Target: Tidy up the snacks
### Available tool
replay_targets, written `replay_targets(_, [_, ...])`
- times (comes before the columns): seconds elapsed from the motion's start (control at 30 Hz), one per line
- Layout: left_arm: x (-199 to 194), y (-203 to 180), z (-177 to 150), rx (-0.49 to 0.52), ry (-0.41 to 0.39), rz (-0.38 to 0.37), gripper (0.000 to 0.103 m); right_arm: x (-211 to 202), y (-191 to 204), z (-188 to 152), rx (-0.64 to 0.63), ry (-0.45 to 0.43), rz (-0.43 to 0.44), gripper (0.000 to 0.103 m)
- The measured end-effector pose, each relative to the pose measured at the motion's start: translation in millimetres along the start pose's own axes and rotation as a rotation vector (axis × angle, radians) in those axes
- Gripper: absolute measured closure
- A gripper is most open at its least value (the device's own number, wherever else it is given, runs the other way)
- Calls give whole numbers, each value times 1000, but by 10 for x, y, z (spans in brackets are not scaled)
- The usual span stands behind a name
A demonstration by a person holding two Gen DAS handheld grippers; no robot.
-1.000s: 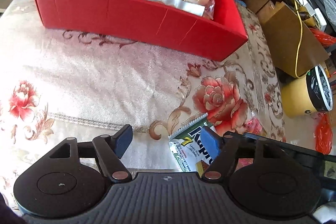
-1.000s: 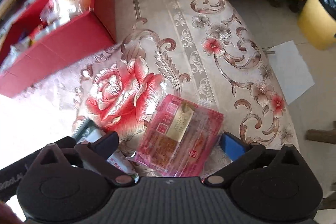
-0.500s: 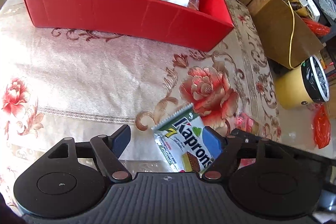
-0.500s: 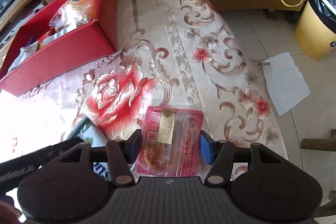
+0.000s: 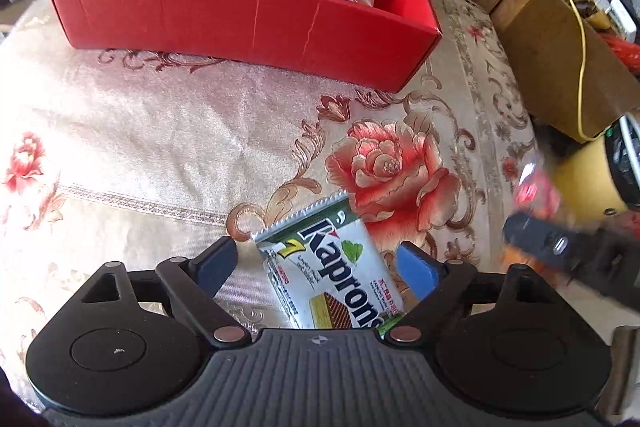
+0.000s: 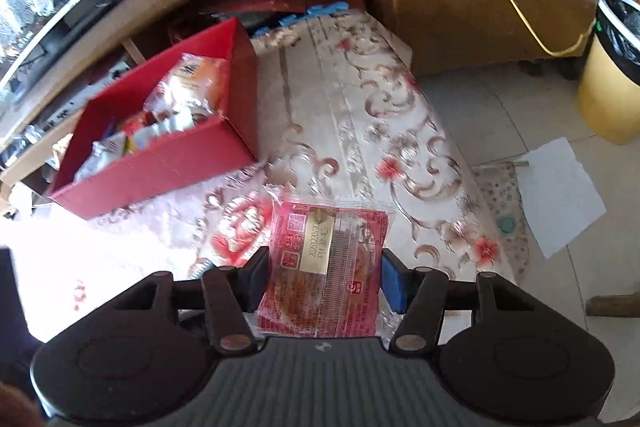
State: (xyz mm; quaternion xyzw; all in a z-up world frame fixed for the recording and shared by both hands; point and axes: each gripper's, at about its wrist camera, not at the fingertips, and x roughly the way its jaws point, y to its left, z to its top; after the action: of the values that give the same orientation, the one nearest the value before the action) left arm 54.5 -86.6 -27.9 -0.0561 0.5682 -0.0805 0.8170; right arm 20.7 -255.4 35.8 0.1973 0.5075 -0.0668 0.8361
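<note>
The red box [image 5: 256,23] sits ahead of both grippers, long side across. Jaws just widening, the left gripper [image 5: 320,263] straddles the Kaprons wafer pack [image 5: 332,275] untouched; its length slants ahead-left. The right gripper [image 6: 324,277] clamps the red snack packet [image 6: 328,263], pointing ahead.

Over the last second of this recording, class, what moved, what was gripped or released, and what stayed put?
The right gripper closed on the red snack packet and lifted it clear of the floral tablecloth. The left gripper shifted over the Kaprons wafer pack, its jaws having just been opening; the pack lies between them, not pressed. The red box and the snacks in it stayed put.
</note>
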Motion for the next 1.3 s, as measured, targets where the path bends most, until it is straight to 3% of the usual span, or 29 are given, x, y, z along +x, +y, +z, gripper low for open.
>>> replay_targets(0.33, [-106,-117,-112,77,-32,33,37,-250,-79,43,4,-57,63,56])
replay_targets(0.5, [-208,-16,-73,79,-38,38,61,-160,-221,45,20,-20,55,56])
replay_targets(0.57, [-188,17,-79,64,-32,24,59,-114,-347,75,51,-18,26,56])
replay_targets(0.63, [-161,28,-88,39,-23,0,49,-54,-452,140,55,7,25,55])
replay_targets(0.67, [-131,28,-93,33,-13,-15,36,-18,-477,181,40,20,34,54])
replay_targets(0.7, [-100,23,-104,38,-3,-30,27,16,-476,213,13,28,35,51])
replay_targets(0.8, [-64,19,-135,48,-5,-56,19,162,-328,260,-159,63,10,49])
replay_targets(1.0, [-49,42,-103,25,18,-88,16,451,-2,302,-413,134,29,44])
replay_targets(1.1, [-30,9,-92,19,22,-73,14,625,64,312,-467,143,-18,42])
replay_targets(1.17, [2,-51,-77,26,17,-48,14,643,81,279,-483,132,-41,42])
replay_targets(1.23, [32,-140,-84,56,11,-2,14,583,99,249,-494,121,-40,50])
replay_targets(1.3, [50,-246,-128,111,6,58,21,532,72,252,-472,116,-25,54])
